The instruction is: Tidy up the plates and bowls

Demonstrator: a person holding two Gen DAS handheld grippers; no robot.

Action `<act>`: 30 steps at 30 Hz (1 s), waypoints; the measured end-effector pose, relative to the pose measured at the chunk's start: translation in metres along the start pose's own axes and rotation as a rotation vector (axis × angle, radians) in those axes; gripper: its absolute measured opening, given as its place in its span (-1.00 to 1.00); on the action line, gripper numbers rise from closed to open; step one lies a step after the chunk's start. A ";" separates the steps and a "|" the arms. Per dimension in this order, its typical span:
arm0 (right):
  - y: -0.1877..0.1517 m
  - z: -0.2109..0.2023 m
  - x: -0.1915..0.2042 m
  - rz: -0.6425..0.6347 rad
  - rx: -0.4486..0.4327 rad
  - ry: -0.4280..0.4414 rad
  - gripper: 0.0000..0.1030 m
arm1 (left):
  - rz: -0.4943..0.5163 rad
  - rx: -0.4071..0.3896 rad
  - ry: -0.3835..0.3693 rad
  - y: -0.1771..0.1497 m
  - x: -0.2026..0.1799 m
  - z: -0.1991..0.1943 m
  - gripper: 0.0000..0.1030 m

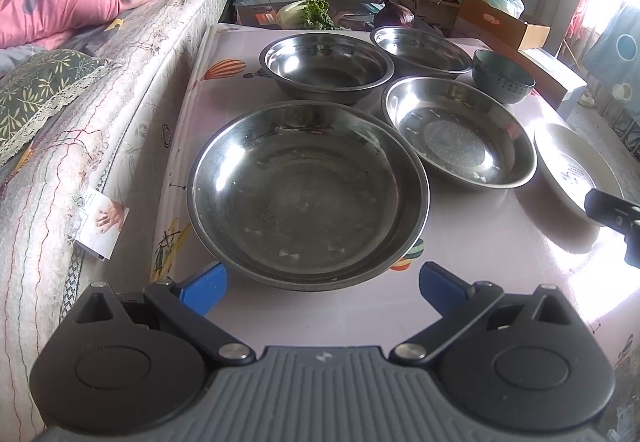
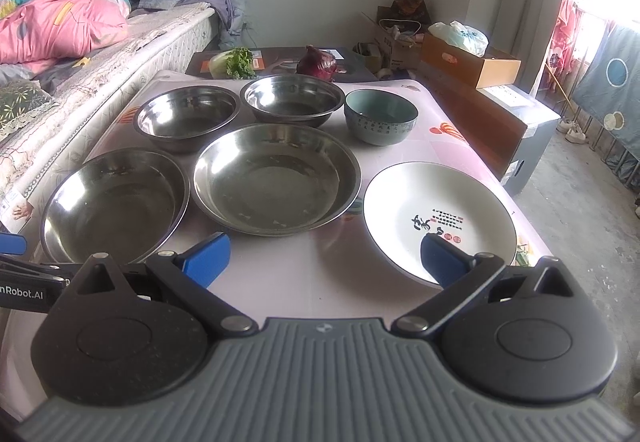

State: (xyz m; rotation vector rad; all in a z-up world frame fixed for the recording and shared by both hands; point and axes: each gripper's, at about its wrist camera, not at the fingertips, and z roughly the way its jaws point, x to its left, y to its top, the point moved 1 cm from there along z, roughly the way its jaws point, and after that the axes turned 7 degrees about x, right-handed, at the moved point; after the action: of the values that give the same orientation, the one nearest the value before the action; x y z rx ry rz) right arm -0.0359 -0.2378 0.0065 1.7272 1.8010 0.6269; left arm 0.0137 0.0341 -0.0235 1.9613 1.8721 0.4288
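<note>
At the near left corner of the pink patterned surface [image 2: 304, 278] the left gripper [image 1: 322, 284] hovers with jaws wide and empty before the largest round steel basin [image 1: 308, 194]. Rightward sit a shallow steel dish [image 2: 276, 178], behind it two smaller steel bowls [image 2: 188, 118] [image 2: 292, 98], then a teal ceramic bowl [image 2: 380, 118] toward the far right edge. The right gripper [image 2: 325, 256], jaws wide and empty, overlaps the white round plate with printed characters [image 2: 436, 210] at the near right corner

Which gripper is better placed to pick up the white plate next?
Right, probably. The right gripper is open with one of its fingers already over the white plate's near rim. The left gripper, also open, faces the largest steel bowl, with the plate off at its far right.
</note>
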 end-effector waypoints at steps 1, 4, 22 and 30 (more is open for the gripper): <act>0.000 -0.001 0.000 0.001 -0.001 -0.001 0.98 | 0.000 0.000 0.001 0.000 0.000 0.000 0.99; 0.000 -0.003 0.000 0.005 -0.011 -0.001 0.98 | -0.002 -0.004 0.004 0.001 0.001 -0.002 0.99; 0.033 -0.021 0.052 -0.122 -0.226 0.257 0.98 | -0.078 -0.087 0.041 0.017 0.034 -0.032 1.00; 0.031 0.007 0.050 -0.009 -0.161 0.318 0.98 | -0.075 -0.073 0.113 0.020 0.045 -0.017 1.00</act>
State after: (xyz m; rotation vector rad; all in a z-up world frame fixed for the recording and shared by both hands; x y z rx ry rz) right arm -0.0086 -0.1863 0.0187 1.5793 1.9057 1.0622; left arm 0.0261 0.0796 -0.0012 1.8476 1.9632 0.5877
